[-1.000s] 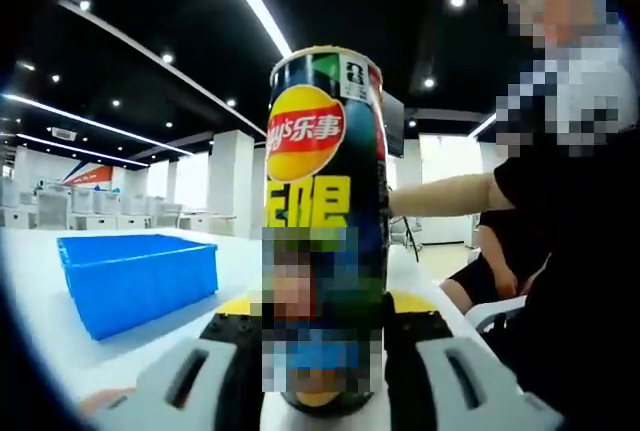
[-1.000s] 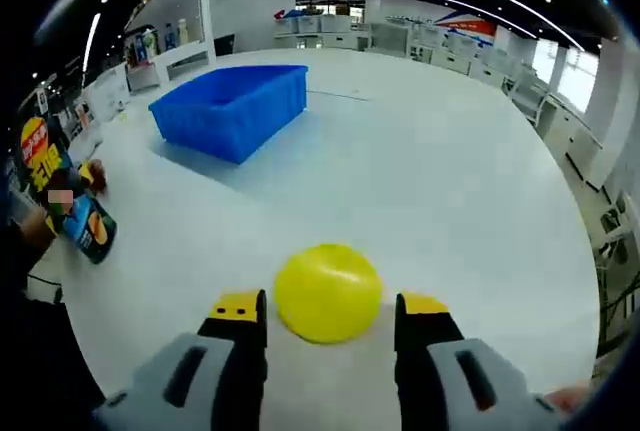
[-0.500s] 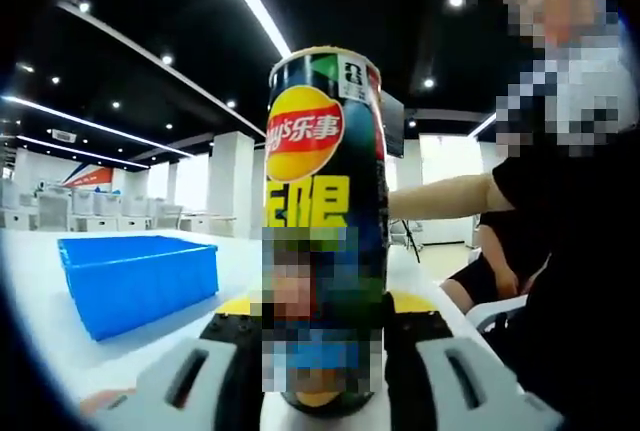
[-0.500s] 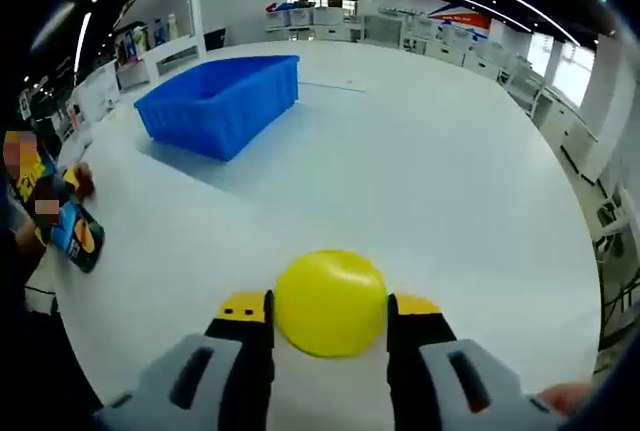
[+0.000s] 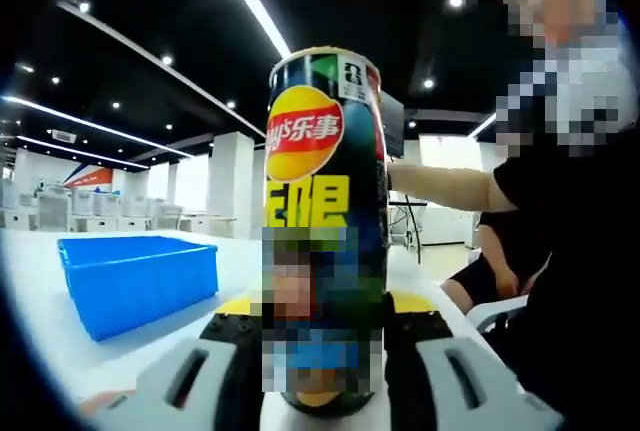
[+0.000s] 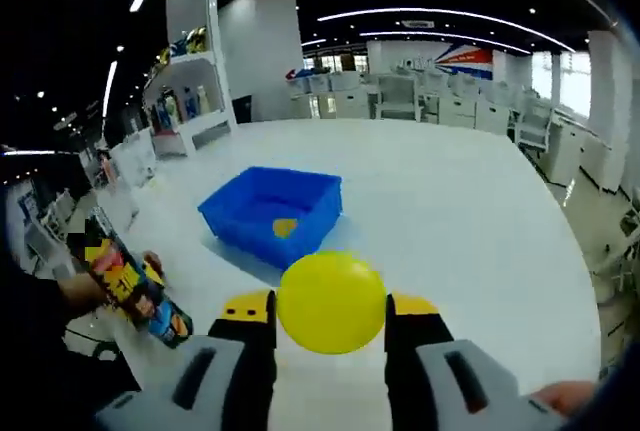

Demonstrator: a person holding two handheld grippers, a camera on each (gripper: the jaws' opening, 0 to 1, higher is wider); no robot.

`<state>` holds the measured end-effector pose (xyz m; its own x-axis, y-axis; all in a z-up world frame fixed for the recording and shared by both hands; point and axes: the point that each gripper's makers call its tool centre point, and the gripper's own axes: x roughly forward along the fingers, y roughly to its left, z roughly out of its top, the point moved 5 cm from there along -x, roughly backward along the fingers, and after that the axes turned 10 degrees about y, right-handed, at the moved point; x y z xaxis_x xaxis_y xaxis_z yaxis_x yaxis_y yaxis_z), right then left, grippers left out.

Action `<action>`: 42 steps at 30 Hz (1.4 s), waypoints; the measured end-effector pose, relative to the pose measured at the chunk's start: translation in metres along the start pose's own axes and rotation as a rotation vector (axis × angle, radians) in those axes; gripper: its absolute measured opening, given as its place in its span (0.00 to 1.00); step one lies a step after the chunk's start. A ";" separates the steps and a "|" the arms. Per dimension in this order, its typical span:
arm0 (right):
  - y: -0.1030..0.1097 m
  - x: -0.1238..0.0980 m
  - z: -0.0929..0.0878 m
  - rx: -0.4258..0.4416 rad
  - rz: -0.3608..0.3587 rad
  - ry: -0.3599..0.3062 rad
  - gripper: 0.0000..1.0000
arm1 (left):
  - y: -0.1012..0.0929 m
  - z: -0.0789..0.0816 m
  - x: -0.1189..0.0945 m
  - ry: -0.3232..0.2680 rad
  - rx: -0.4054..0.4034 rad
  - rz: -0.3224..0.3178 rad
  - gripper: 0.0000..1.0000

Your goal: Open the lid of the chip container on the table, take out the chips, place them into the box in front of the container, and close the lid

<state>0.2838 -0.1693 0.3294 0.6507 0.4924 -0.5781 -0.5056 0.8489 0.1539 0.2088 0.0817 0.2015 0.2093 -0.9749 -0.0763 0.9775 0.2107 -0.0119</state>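
While the chip container (image 5: 322,221) stands upright on the white counter (image 6: 480,211), long axis vertical, the left gripper (image 5: 322,351) clamps its base. Seen from the right gripper view, the right gripper (image 6: 330,313) pinches the yellow lid (image 6: 331,301) above the counter, with a chip visible inside the blue box (image 6: 272,209).

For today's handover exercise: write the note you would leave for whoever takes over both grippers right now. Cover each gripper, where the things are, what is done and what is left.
Left gripper: shut on the chip container, upright on the table.
Right gripper: shut on the yellow lid, held above the table.
Blue box: beyond the lid, with something yellow-orange inside, probably chips.
Done: lid off; chips apparently in the box.
Left: put the lid back on the container and close it.
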 end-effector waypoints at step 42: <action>0.207 0.010 0.028 -0.532 0.259 0.172 0.42 | -0.001 0.000 0.001 0.002 0.009 0.006 0.45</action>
<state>0.2013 0.0161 0.3777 0.3906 0.5944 -0.7029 -0.8773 0.4717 -0.0885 0.2082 0.0811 0.2016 0.2149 -0.9735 -0.0780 0.9764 0.2157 -0.0023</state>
